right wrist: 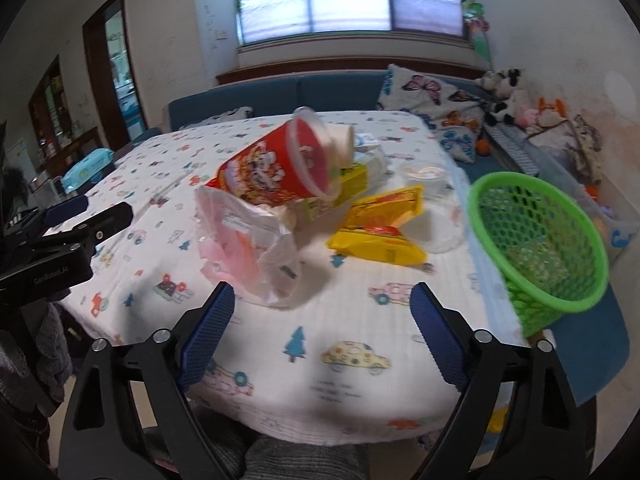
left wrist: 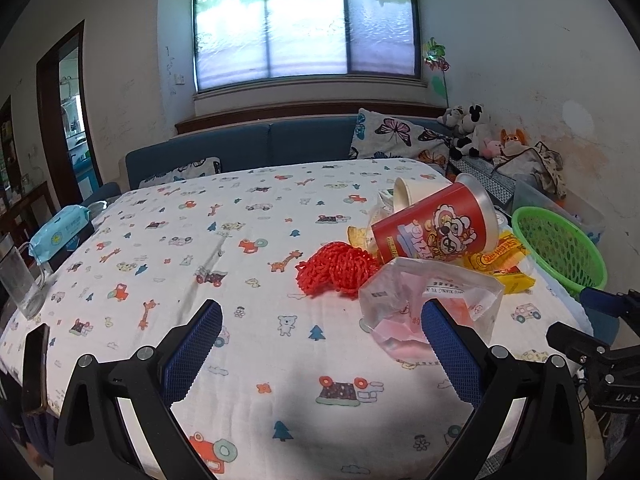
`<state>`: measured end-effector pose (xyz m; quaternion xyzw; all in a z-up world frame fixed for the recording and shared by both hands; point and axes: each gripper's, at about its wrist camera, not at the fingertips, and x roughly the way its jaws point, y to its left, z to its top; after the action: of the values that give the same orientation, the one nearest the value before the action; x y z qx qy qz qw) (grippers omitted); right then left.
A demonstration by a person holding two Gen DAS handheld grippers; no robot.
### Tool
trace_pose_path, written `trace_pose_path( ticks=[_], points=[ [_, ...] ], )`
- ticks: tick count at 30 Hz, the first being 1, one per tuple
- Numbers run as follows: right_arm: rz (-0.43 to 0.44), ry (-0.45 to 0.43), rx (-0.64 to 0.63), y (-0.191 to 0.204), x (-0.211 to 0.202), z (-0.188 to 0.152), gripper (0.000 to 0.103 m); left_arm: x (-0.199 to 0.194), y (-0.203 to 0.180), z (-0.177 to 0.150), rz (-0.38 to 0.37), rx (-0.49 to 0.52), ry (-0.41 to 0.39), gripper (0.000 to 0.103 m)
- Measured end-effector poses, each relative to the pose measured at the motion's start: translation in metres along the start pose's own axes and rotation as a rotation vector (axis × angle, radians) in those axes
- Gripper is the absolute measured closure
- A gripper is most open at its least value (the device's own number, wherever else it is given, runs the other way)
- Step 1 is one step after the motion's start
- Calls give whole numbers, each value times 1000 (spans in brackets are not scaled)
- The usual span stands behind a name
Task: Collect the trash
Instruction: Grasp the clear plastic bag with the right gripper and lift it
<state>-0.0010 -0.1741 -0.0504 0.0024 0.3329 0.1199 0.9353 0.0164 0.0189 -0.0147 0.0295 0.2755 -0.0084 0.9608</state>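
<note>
Trash pile, w/ clear plastic bag nearest and red cup behind, lay left of green basket at table's right edge; left gripper and right gripper both wide, empty — best pinch bag's crumpled edge, lift slow.

Open right claw faces tipped red cup beside green basket

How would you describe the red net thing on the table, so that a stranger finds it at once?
Start at the table with the white cartoon-print cloth and find the trash heap on its right side, by the green plastic mesh basket. At the heap's left edge, beside the tipped red printed snack canister, lies the crumpled red mesh net. It alone is soft, knitted and plain red.
</note>
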Motion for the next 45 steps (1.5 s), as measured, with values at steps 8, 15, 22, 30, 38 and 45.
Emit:
trace_pose_path(
  ticks=[8,15,22,30,38,45],
  points=[
    [68,47,-42,14,28,8,25,9,11,3,6,-13,15,6],
    [96,87,-56,25,60,17,30,17,17,6,-5,0,20,6],
    [100,113,-91,34,82,21,33,33,22,14,-39,13,36,6],
    [95,136,-85,28,89,13,52,46,24,18,-67,32,48,6],
    [84,99,-83,18,68,6,68,48,14,20,-92,96,30,6],
    [51,35,-95,11,37,4,71,44,0,28,-131,169,-2,6]
  ],
)
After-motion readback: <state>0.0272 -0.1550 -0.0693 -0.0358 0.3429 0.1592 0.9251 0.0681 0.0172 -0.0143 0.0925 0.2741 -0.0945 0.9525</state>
